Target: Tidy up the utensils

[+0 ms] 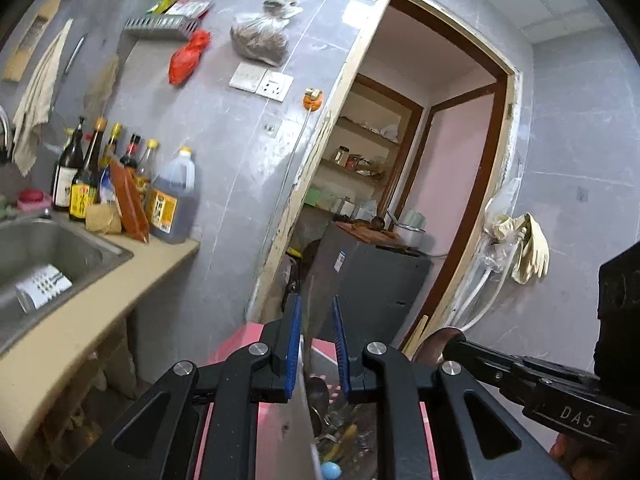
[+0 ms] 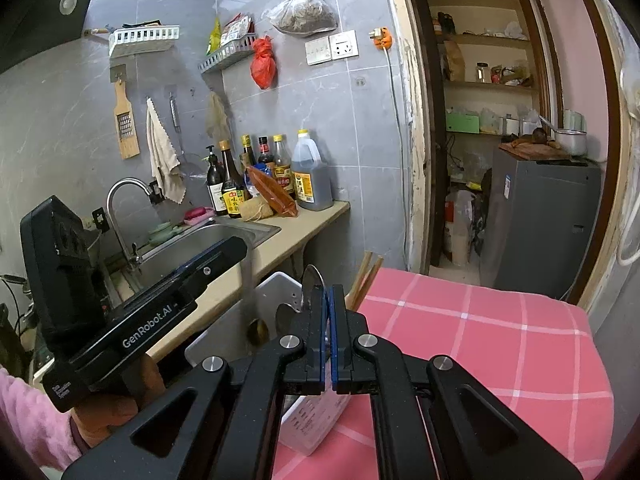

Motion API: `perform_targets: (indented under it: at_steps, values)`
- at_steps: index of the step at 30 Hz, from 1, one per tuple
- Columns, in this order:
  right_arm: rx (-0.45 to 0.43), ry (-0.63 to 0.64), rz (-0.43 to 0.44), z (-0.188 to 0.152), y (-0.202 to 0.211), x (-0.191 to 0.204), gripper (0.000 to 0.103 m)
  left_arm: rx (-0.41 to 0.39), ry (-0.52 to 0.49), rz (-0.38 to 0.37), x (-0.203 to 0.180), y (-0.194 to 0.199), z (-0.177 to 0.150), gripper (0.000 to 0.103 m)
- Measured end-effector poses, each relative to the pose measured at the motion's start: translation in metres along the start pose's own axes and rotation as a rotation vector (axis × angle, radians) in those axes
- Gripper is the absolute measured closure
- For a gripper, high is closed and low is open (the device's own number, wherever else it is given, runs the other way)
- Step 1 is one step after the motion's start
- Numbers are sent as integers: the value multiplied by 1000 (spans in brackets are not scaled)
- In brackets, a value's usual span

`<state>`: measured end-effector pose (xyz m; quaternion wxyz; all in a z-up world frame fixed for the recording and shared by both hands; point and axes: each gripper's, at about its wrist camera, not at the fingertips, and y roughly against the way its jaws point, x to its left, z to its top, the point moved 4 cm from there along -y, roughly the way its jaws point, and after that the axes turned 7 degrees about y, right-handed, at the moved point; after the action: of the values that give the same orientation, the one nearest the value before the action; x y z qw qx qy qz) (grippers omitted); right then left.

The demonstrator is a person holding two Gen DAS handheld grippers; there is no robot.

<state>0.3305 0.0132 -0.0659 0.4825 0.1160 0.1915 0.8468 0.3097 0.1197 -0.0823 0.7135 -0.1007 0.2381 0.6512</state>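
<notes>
While the left tool (image 1: 316,344) sits spread around a broad steel blade (image 1: 306,396) that rises between its blue pads, contact with either pad cannot be confirmed. Right tool (image 2: 329,340) is pressed together, pinching a metal spoon (image 2: 311,285), bowl upward. Spoon is above a white utensil holder (image 2: 276,292) standing on the pink checked tabletop (image 2: 480,344). Wooden chopsticks (image 2: 366,276) lean just beside the spoon.

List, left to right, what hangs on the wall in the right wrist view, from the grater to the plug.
Grater → towel → ladle → red bag → switch → socket → orange plug.
</notes>
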Motion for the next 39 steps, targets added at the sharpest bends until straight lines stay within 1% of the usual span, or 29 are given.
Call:
perform_targets:
  at_steps: [6,15,18,21,23,26,27,29,30,32,33,35,36,38,39]
  values:
    - [12,-5,2,0,1,4,101,25,1,-5,3,3,1,89]
    - [17,-75,-13,-5,10,-1,98,110,15,-11,6,15,-1,89]
    - [9,-97,-22,-5,17,0,93,138,7,-8,4,20,-2,89]
    - [-9,-112,-41,-2,28,3,82,162,3,-4,3,28,-1,87]
    - [-32,-119,-64,0,40,5,71,179,3,0,2,35,0,82]
    - [-58,-130,-102,2,58,6,60,190,4,5,0,45,3,73]
    - [-67,-135,-119,2,66,5,58,190,2,6,-2,50,5,72]
    - [-81,-146,-147,1,80,2,50,190,-7,4,-7,59,8,63]
    - [-90,-150,-164,-1,89,1,49,190,-11,3,-10,65,9,61]
    - [-104,-158,-194,-3,103,-2,39,192,-20,0,-16,75,10,54]
    - [-110,-165,-206,-5,112,-4,36,192,-25,2,-18,79,11,51]
    - [-123,-175,-228,-10,128,-9,29,190,-33,4,-25,91,12,40]
    - [-128,-178,-239,-12,137,-10,27,189,-36,5,-28,95,13,37]
    - [-132,-184,-256,-16,152,-13,18,183,-44,9,-36,108,12,24]
    - [-137,-187,-264,-20,161,-14,16,179,-45,13,-40,115,12,21]
